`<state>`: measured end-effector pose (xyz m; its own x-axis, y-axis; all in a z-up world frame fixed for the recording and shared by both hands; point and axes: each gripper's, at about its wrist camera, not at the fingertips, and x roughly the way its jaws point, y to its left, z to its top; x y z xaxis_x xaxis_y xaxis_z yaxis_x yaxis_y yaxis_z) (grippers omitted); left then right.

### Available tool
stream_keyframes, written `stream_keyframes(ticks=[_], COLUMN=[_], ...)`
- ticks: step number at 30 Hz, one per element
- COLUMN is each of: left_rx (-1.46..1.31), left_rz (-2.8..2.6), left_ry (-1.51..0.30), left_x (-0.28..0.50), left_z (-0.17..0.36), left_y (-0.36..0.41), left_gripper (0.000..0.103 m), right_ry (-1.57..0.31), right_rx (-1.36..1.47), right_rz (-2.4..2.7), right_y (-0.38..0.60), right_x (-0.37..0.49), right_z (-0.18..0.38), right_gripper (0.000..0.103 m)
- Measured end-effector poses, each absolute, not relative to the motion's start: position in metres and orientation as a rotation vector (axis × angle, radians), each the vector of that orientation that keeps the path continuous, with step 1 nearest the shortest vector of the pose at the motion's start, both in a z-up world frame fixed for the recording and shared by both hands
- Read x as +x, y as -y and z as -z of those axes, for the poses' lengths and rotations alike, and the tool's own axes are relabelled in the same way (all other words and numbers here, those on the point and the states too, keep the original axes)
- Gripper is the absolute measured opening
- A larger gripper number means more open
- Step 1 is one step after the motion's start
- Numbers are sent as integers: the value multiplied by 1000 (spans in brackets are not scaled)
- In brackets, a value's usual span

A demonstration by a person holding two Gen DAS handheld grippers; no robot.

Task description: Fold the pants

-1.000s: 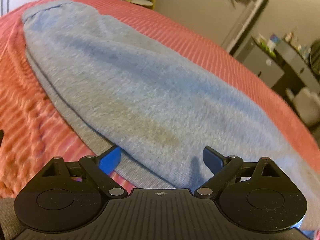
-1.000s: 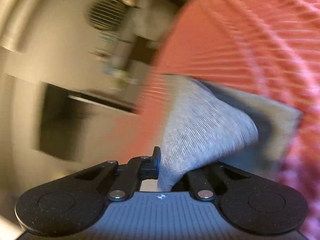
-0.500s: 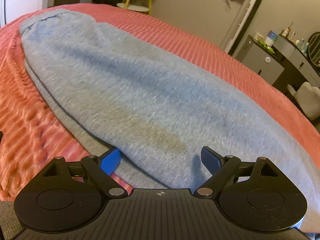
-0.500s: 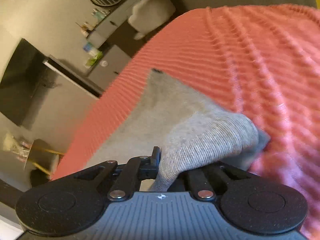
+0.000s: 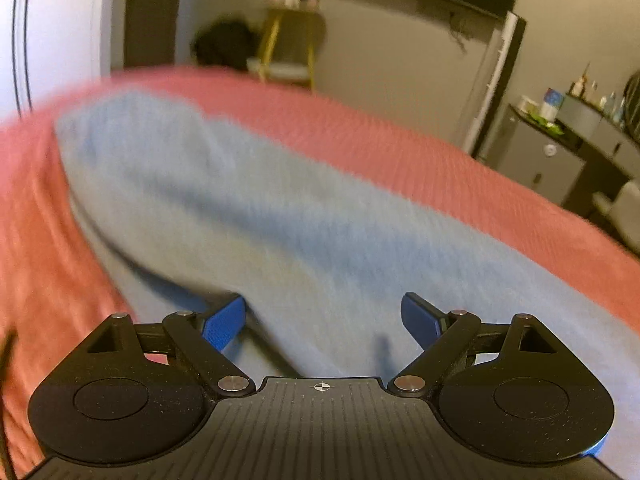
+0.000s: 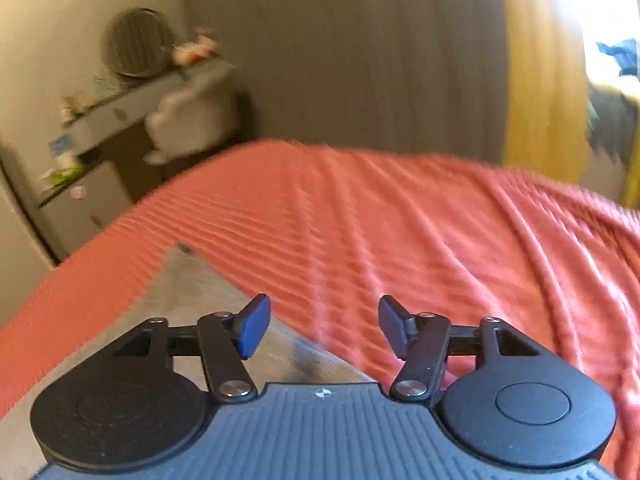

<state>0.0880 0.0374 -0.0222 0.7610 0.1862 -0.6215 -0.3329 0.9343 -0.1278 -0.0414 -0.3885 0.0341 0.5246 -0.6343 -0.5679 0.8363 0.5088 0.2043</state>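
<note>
Grey pants lie flat along the red bedspread - soft, light knit, will sag and bunch, so best pinched at a hem or waistband edge. Left gripper wide apart over the cloth, gripping nothing; right gripper jaws opening - nothing between them, pants corner just below.

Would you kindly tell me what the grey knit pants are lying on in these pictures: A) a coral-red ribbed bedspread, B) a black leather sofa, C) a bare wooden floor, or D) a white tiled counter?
A: the grey knit pants lie spread flat with the coral-red ribbed bedspread showing around them.
</note>
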Motion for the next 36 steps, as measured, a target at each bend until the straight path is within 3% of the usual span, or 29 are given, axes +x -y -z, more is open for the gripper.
stream_keyframes(ticks=[3,6,10,14,18,24,30,36], left_rx=[-15,115,37,18,-38,-46,-210,-282], left_rz=[-316,-243,-119,-152,-310,-729,-753,-880], left_ry=[-535,-479,-497,-596,-649,-660,-611,-682], left_x=[103,121,138,161,176,174,148,130], left_z=[13,13,24,48,60,58,35,30], left_y=[-14,8,11,-4,-36,-82,-109,-156], left_gripper=[91,88,91,89,95,94,91,91], right_ry=[-502,-634,-799,-805,-806,-805,-804,-802], right_rx=[396,429,450,414,392,404,401,408], right_rz=[708,442,366,381,386,380,375,372], right_y=[367,351,344,341,341,343,342,342], right_x=[-19,8,31,36,42,43,41,42], right_z=[-32,-15,14,18,23,23,21,22], right_gripper=[79,80,81,90,95,96,97,97])
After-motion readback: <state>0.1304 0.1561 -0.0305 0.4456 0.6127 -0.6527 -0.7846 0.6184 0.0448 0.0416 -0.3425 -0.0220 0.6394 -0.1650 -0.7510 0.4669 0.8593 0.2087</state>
